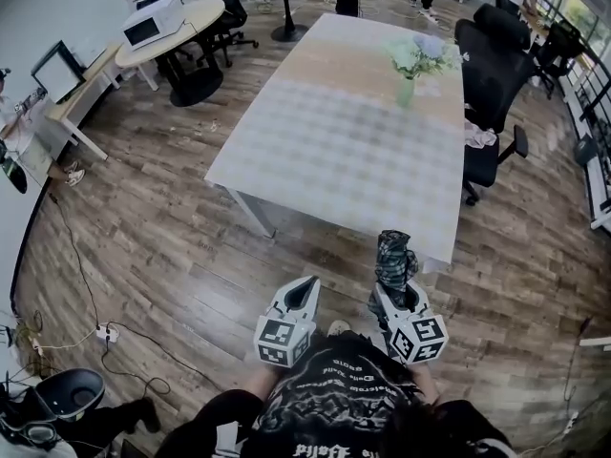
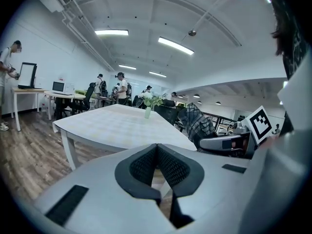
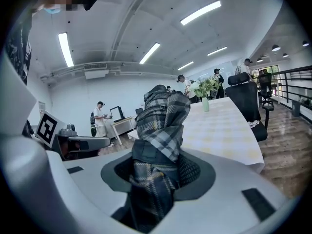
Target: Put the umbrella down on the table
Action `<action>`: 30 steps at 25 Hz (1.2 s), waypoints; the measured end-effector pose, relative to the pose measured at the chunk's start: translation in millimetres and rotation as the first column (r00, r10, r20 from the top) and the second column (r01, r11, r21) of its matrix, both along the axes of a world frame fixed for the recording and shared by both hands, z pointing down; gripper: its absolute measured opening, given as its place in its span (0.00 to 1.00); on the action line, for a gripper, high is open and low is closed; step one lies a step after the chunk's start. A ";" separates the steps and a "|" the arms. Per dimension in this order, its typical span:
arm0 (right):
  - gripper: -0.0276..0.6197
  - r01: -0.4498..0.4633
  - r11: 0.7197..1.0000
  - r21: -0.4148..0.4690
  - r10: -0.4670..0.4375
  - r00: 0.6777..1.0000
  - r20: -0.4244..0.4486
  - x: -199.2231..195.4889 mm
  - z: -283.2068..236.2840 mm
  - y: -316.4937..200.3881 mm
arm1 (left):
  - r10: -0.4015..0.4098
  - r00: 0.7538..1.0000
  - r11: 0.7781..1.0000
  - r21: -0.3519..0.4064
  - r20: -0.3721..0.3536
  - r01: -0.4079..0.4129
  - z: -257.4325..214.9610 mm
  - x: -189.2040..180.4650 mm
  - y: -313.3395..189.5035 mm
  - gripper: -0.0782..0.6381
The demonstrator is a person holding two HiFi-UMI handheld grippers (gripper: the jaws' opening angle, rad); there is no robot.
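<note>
Nothing here carries wording I can read. The cube [image 1: 283, 340] on the left tongs [image 1: 307, 284] has only black-and-white square markers, and the white lettering on the person's dark shirt [image 1: 334, 399] is upside down and too blurred to make out.

The right tongs [image 1: 393, 289] are clenched on a folded plaid umbrella [image 1: 395, 256], which stands up out of them, off the near edge of the pale checked counter [image 1: 325, 151] and not resting on it. The left tongs are pressed together with nothing between them, just beside the right pair.

From above I see the wooden floor [image 1: 162, 246], a cable running to a power strip [image 1: 105, 333], and a vase of flowers [image 1: 412, 65] towards the counter's far end with a black chair [image 1: 492, 84] alongside. The two tongs views lose that floor clutter but show ceiling strip lights [image 3: 201, 12] and people standing at far desks. Only the right one shows the plaid cloth squeezed between the dark pads [image 3: 192, 172].
</note>
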State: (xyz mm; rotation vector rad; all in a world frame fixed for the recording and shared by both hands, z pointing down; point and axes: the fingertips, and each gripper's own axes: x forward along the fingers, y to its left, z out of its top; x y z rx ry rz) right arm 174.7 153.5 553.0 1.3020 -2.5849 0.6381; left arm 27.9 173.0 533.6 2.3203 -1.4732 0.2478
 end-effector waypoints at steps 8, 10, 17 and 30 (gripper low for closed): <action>0.34 -0.018 1.000 -0.011 0.018 1.000 0.022 15.3 -1.7 -16.2 | 0.034 0.999 0.999 -0.003 0.013 -0.034 -4.0 22.6 -21.4 0.14; 0.34 -0.021 0.999 -0.025 0.022 1.000 0.020 18.6 4.4 -16.9 | 0.037 0.999 0.999 -0.011 0.018 -0.037 1.6 26.0 -23.5 0.14; 0.34 -0.047 0.997 -0.067 0.047 0.999 0.000 24.3 18.2 -27.0 | 0.037 0.999 0.998 -0.049 0.008 -0.037 22.4 24.9 -42.7 0.14; 0.34 -0.117 0.991 -0.064 0.116 0.993 -0.026 -9.8 10.6 -125.6 | 0.093 0.996 0.995 -0.024 -0.009 -0.094 16.3 -13.1 -157.8 0.14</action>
